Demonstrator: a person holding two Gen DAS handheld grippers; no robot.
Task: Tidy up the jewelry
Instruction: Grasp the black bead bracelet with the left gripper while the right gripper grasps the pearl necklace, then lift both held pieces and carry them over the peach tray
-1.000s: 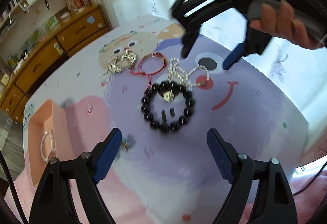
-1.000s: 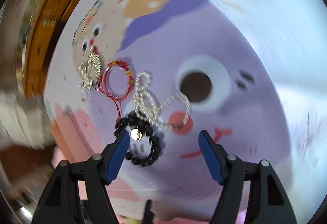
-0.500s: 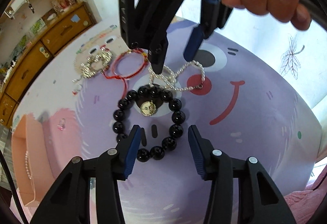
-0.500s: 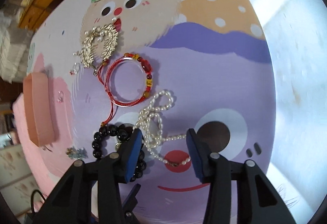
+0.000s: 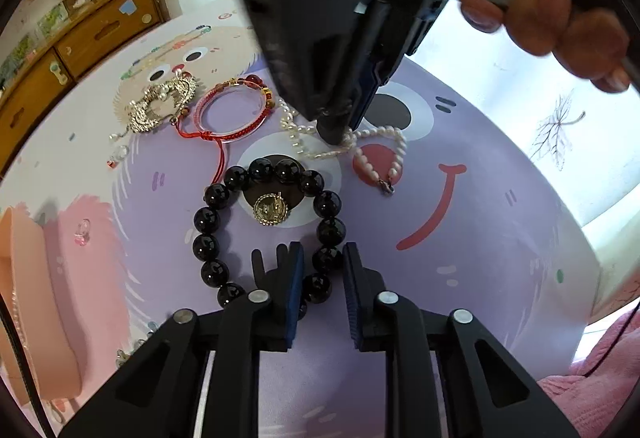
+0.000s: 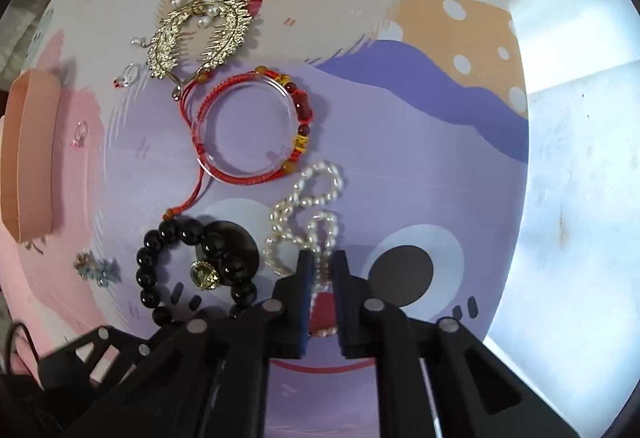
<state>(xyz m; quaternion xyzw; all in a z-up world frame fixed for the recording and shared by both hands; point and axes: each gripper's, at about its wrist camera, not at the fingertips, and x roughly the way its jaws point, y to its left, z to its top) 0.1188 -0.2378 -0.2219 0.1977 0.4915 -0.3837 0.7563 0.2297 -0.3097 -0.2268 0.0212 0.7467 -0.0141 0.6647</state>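
A black bead bracelet (image 5: 224, 194) lies on the cartoon mat, with a gold pendant (image 5: 270, 209) inside its ring. My left gripper (image 5: 321, 261) has closed around the bracelet's near beads. A white pearl necklace (image 6: 304, 202) lies in loops to the right of it. My right gripper (image 6: 322, 258) has closed on a strand of the pearls; in the left wrist view it (image 5: 340, 126) presses down on the necklace (image 5: 384, 154). A red cord bracelet (image 6: 248, 130) and a gold hair comb (image 6: 200, 34) lie further back.
A pink open box (image 5: 24, 278) with a pearl strand inside stands at the mat's left edge; it also shows in the right wrist view (image 6: 32, 154). Small rings (image 5: 83, 238) and flower earrings (image 6: 96, 268) lie near it. A wooden dresser (image 5: 80, 38) stands behind.
Both grippers came down onto the mat and narrowed from wide open. The left one closed on the black beads, the right one on the pearl strand.
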